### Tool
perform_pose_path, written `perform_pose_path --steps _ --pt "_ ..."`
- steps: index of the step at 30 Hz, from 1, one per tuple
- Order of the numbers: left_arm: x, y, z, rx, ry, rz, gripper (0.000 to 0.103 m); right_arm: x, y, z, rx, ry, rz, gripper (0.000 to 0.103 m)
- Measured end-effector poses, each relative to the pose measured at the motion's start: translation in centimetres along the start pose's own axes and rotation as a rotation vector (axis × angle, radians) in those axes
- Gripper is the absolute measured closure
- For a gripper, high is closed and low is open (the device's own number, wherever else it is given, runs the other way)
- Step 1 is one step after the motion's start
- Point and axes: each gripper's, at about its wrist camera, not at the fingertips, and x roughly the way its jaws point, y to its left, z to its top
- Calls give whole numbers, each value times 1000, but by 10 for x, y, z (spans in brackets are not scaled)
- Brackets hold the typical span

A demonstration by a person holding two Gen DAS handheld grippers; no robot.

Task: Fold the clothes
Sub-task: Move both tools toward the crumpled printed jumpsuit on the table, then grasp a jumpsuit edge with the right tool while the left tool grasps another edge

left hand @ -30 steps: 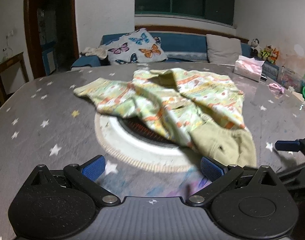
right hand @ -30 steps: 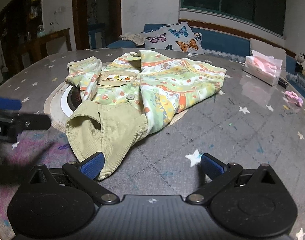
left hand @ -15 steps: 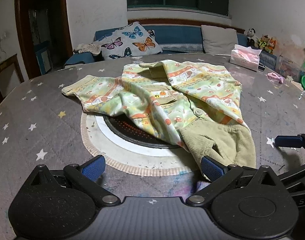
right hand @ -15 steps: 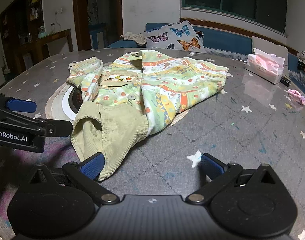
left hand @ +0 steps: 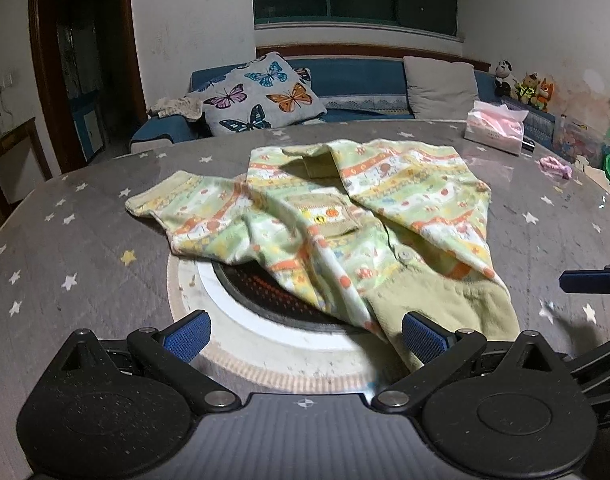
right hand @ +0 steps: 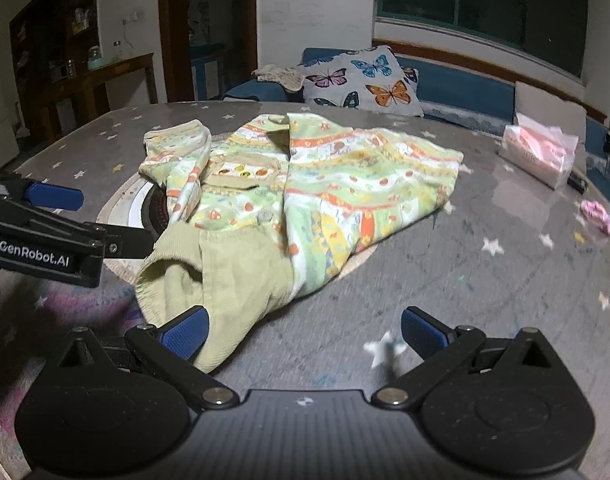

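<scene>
Both the left claw (left hand: pixel 303 332) and right claw (right hand: pixel 303 330) are advancing, jaws spread and empty, toward the olive hem (right hand: pixel 209 276) of the garment (left hand: pixel 369 220) lying crumpled on the surface (left hand: pixel 65 260), indicating an imminent first grasp.

The garment (left hand: pixel 345 216) is seen to be soft printed cloth, with a ribbed, corduroy-like olive hem (right hand: pixel 225 276), and it is laid on a table (right hand: pixel 485 300) covered in a glossy, star-printed sheet that reflects the light. The left gripper (left hand: pixel 305 330) and right gripper (right hand: pixel 303 330) are formed of matt black plastic with metal rivets, and their fingertips (right hand: pixel 185 330) are faced with knurled blue pads. A tissue pack (right hand: pixel 539 154) is wrapped in shiny clear plastic film.
</scene>
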Motion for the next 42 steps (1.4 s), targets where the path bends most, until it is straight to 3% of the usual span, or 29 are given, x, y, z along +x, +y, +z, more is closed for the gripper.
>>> perform_pose_path --steps 10,14,28,34,37,39,42 --pt "17 21 21 -48 -10 23 0 20 -18 55 0 -11 29 1" --pt "24 35 27 -82 -11 41 0 40 -16 87 -47 -7 22 7" --pt "57 78 50 -166 8 96 1 153 19 173 -302 -1 -44 21" --pt "71 87 63 -177 7 113 3 200 24 183 -363 35 -78 43" --pt "77 91 71 -184 3 118 5 209 17 185 -346 31 -92 62" --pt "85 94 77 -189 4 118 7 209 8 187 -308 24 -97 84" --pt "98 99 90 -208 10 121 13 201 -10 189 -257 7 -103 97"
